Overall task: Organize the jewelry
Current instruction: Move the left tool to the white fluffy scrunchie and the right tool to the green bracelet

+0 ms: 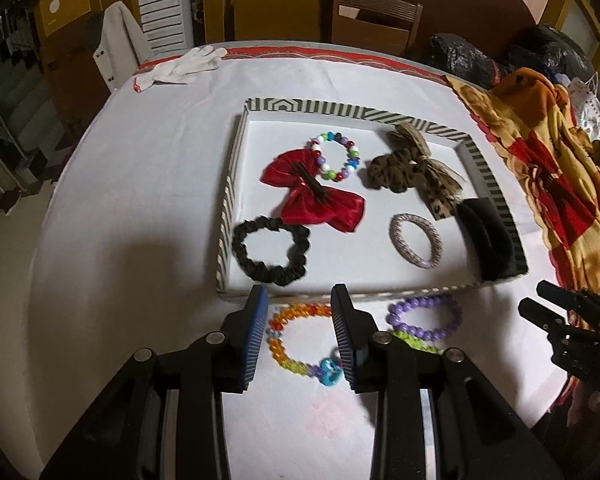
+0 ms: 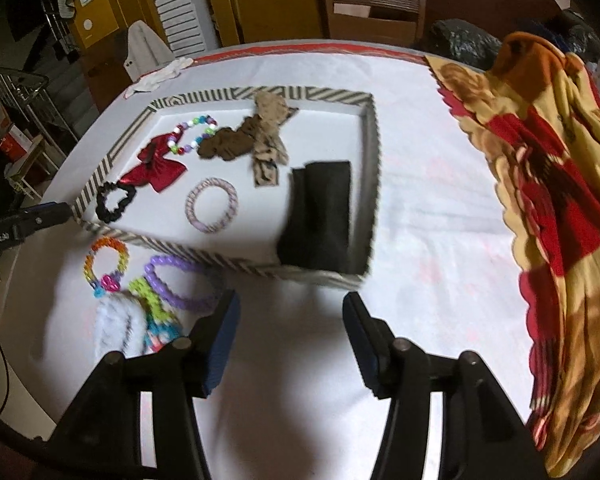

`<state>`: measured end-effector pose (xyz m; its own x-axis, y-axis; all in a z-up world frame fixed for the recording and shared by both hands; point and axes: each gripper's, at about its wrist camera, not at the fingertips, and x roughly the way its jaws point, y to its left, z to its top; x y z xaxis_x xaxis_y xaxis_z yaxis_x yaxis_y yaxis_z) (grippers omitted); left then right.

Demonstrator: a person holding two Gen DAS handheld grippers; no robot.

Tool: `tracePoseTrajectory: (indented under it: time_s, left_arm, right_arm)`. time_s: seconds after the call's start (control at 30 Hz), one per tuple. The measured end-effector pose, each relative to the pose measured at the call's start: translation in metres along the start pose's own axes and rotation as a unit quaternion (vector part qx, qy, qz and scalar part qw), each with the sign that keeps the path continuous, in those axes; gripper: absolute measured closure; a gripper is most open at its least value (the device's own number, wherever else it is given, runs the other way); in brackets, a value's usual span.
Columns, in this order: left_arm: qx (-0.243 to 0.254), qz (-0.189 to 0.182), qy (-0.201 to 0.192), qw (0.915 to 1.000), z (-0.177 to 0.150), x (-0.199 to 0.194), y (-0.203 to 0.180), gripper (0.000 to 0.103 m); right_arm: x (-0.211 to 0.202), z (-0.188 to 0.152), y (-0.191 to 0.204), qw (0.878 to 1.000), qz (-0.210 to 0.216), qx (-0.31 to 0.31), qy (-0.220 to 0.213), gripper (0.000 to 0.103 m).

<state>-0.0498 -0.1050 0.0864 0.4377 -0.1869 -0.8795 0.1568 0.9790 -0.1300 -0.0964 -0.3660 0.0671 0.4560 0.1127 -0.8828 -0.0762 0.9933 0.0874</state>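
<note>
On the white-covered table (image 1: pixel 148 184), a shallow striped tray (image 1: pixel 342 109) is set, and most of the jewelry is laid inside it. Seen from the left wrist, a red bow (image 1: pixel 314 192) lies near the tray's middle, with a multicolour bead bracelet (image 1: pixel 335 156) touching it at its 1 o'clock side. A black scrunchie (image 1: pixel 271 255) is placed at the bow's 7 o'clock, against the tray's left wall. A brown scrunchie with a leopard ribbon (image 1: pixel 400 170) is found at 3 o'clock of the bead bracelet, a woven pink bangle (image 1: pixel 416 240) below it, and a black foam block (image 1: pixel 488 240) in the tray's near right corner.

Outside the tray, just before its near wall, an orange bead bracelet (image 1: pixel 300 340) is seen between the fingers of the left gripper (image 1: pixel 300 300); the jaws stand apart and no pad is pressed on it. A purple bead bracelet (image 1: pixel 424 318) lies at its 3 o'clock, overlapping a green piece (image 2: pixel 148 294). In the right wrist view a white fuzzy item (image 2: pixel 118 326), blurred, is seen below these.

The right gripper (image 2: pixel 290 312) is held over bare cloth at the tray's near right corner, jaws apart, nothing between them.

A white glove (image 1: pixel 182 65) lies at the table's far 11 o'clock edge, and a patterned blanket (image 2: pixel 548 184) is heaped at 3 o'clock.
</note>
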Motion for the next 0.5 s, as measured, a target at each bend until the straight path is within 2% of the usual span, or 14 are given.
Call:
tracePoseTrajectory:
  time_s: [0.3,0.5]
  left_arm:
    - [-0.004,-0.059,0.032,0.9977,-0.023,-0.006,-0.01,0.095]
    - [0.006,-0.107,0.073,0.9915,-0.044,-0.003,-0.027,0.095]
  right_arm:
    - [0.009,-0.024,-0.022,0.999,-0.006,0.018,0.028,0.047]
    - [0.014,-0.026,-0.03,0.999,-0.004,0.024,0.032,0.047]
